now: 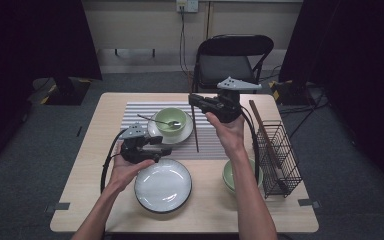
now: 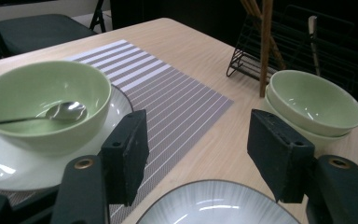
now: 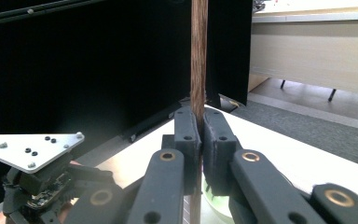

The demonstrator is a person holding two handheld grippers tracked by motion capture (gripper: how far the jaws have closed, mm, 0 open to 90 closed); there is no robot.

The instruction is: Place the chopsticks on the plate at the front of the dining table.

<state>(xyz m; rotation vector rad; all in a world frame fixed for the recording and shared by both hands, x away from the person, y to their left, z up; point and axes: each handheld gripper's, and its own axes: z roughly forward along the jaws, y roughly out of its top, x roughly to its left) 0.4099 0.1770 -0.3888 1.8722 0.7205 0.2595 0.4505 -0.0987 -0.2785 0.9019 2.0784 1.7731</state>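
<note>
Dark wood: a chopstick (image 1: 195, 131) hangs upright from the right gripper (image 1: 196, 101), its tip over the striped mat (image 1: 210, 142) near the desk's middle. By the mat's far edge a bowl (image 1: 170, 119) with a spoon (image 1: 161, 121) sits on a small plate (image 1: 182, 134). A larger plate (image 1: 163, 185) lies near the front edge, the left gripper (image 1: 166, 150) just above its far rim. A wire rack (image 1: 278, 158) with more sticks stands at the right edge.

Left gripper view: jaws stand fairly wide, nothing between them. Stacked bowls (image 2: 314, 106) beside the rack.

Right gripper view: jaws pinched tight on the chopstick.

Judgement: setting half laid. Bowl, plate and spoon are placed. This chopstick is not yet down, and its mate is still to fetch.
</note>
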